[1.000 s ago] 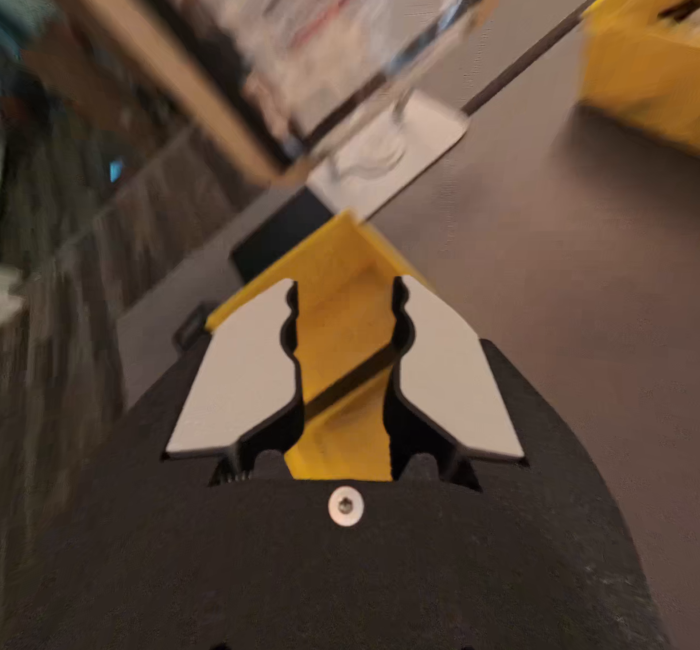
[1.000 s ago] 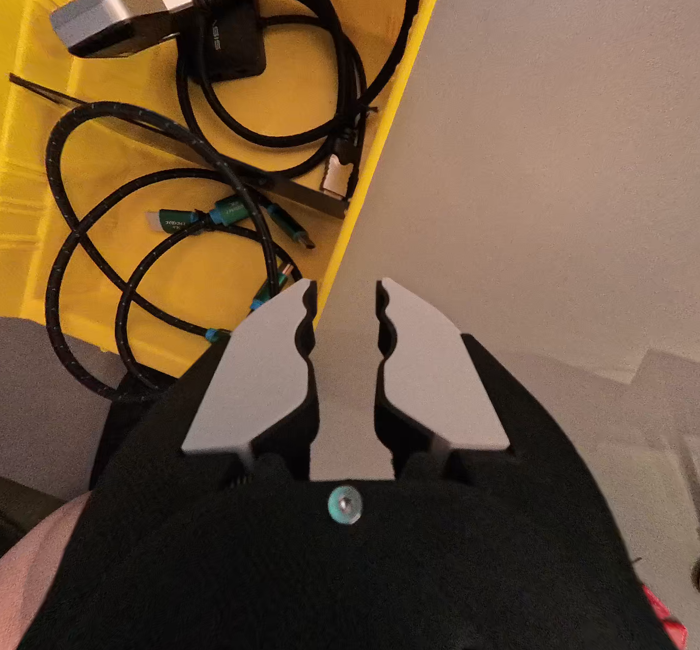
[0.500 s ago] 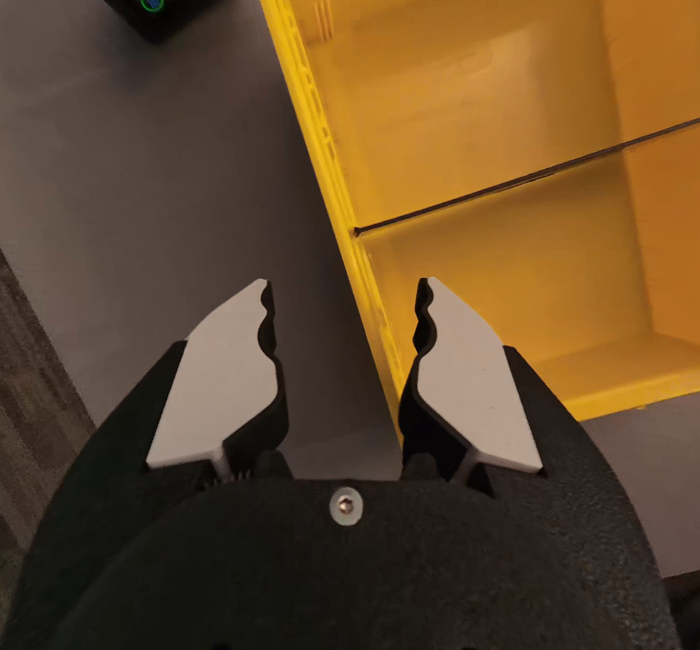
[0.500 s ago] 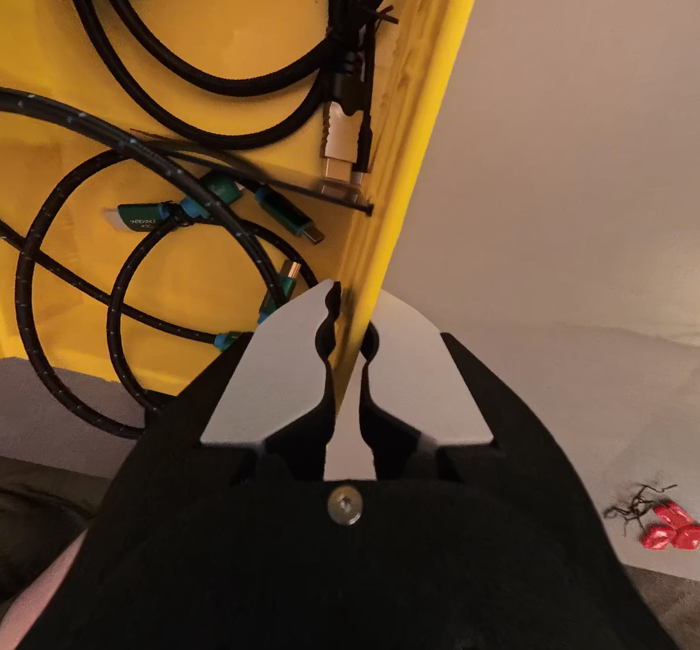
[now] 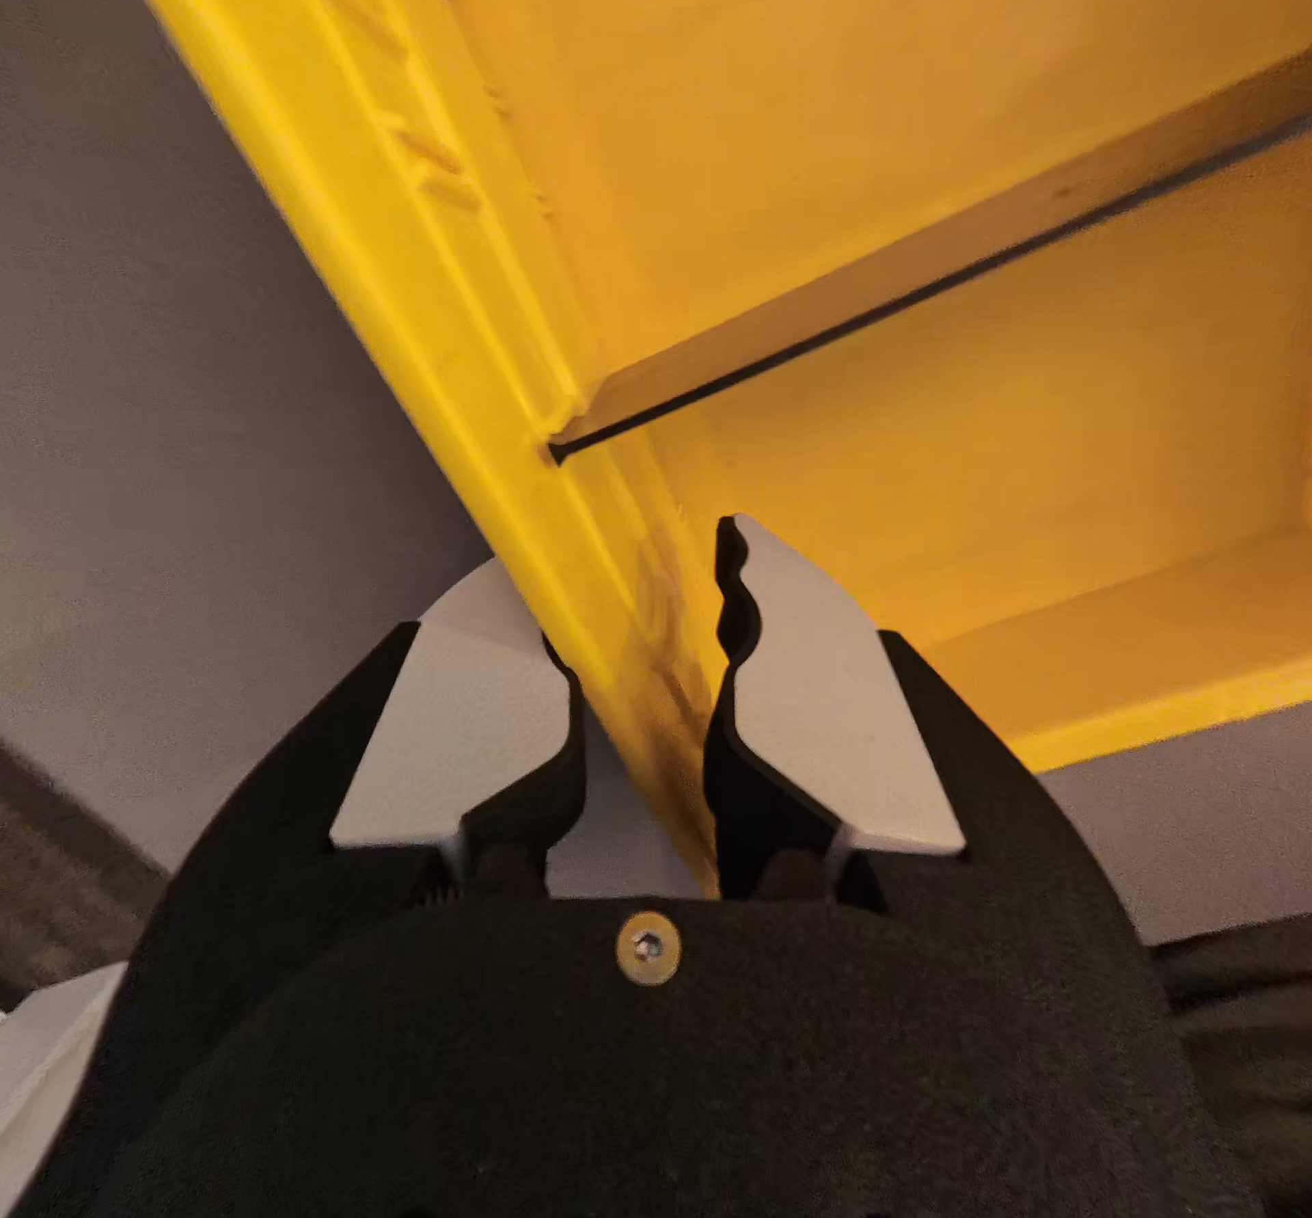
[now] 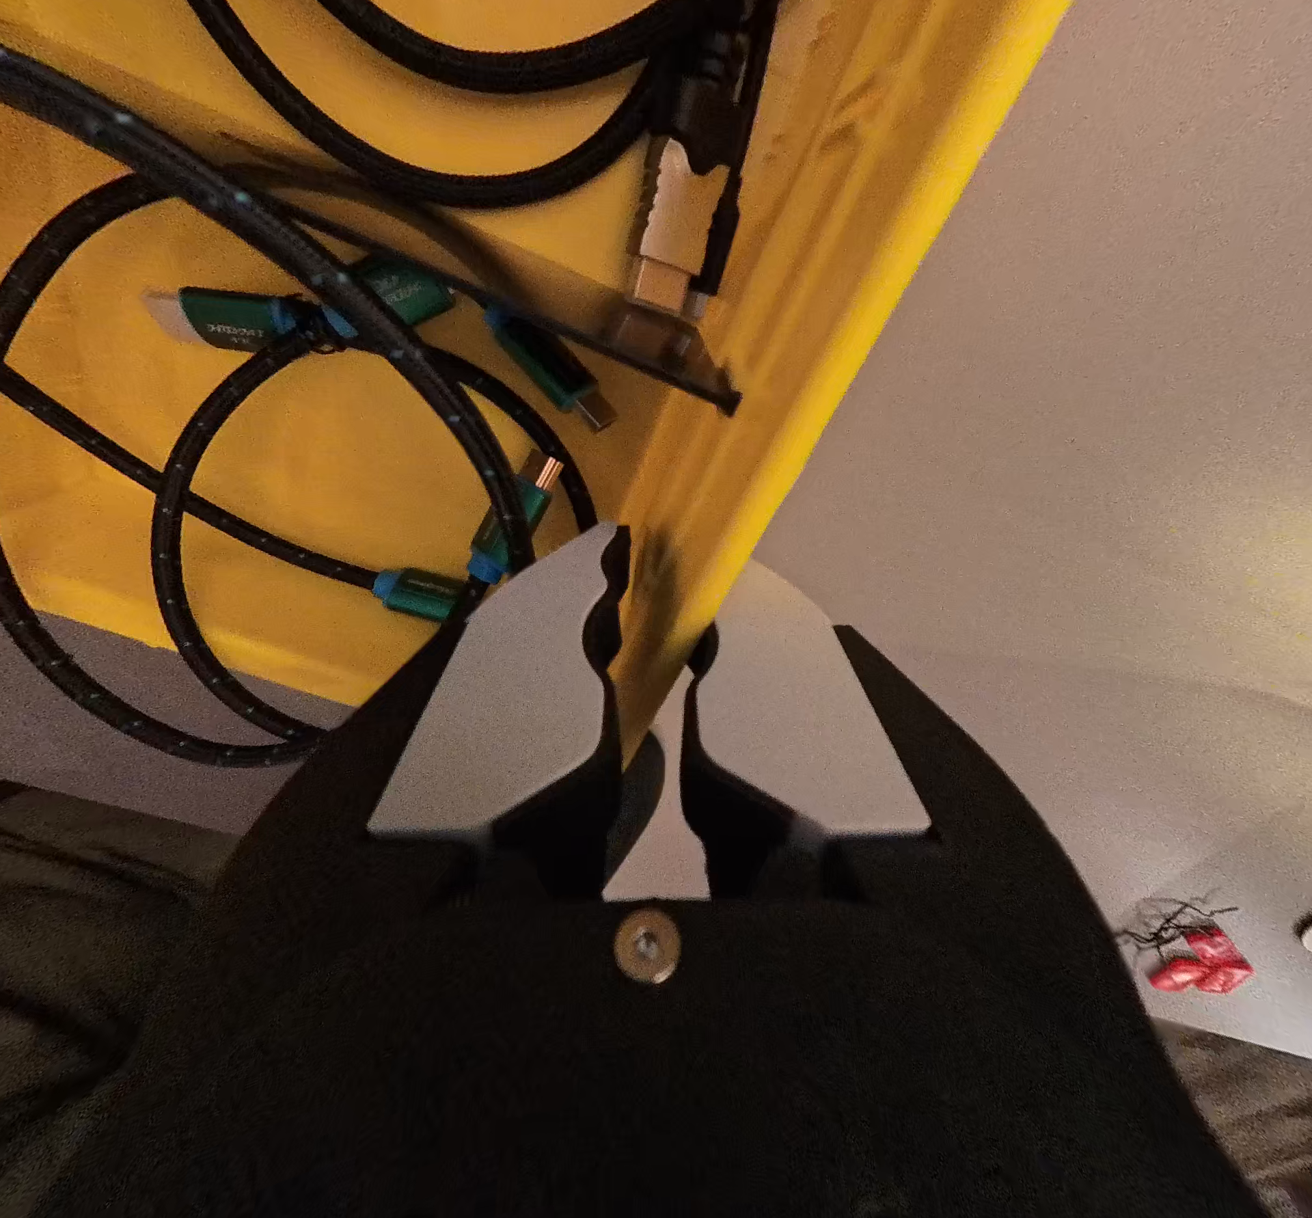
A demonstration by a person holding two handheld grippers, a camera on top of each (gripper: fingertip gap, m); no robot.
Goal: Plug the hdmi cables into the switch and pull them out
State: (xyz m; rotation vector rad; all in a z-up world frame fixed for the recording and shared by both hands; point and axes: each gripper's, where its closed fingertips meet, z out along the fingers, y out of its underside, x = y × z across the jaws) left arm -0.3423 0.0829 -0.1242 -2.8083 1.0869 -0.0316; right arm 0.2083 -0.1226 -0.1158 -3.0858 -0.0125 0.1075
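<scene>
The left gripper (image 5: 642,623) straddles the left wall of a yellow bin (image 5: 426,246); its jaws are close around the wall, but I cannot tell if they press it. The right gripper (image 6: 671,605) pinches the right wall of the yellow bin (image 6: 816,303). The black cables (image 6: 298,417) with green plugs (image 6: 543,367) lie inside, left of that wall.

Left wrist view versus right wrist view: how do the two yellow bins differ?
The left view's bin has bare compartments; the right view's bin holds coiled black cables with green plugs. The left hand-held gripper straddles its bin's left wall, the right hand-held gripper its bin's right wall. Both bins are yellow.
</scene>
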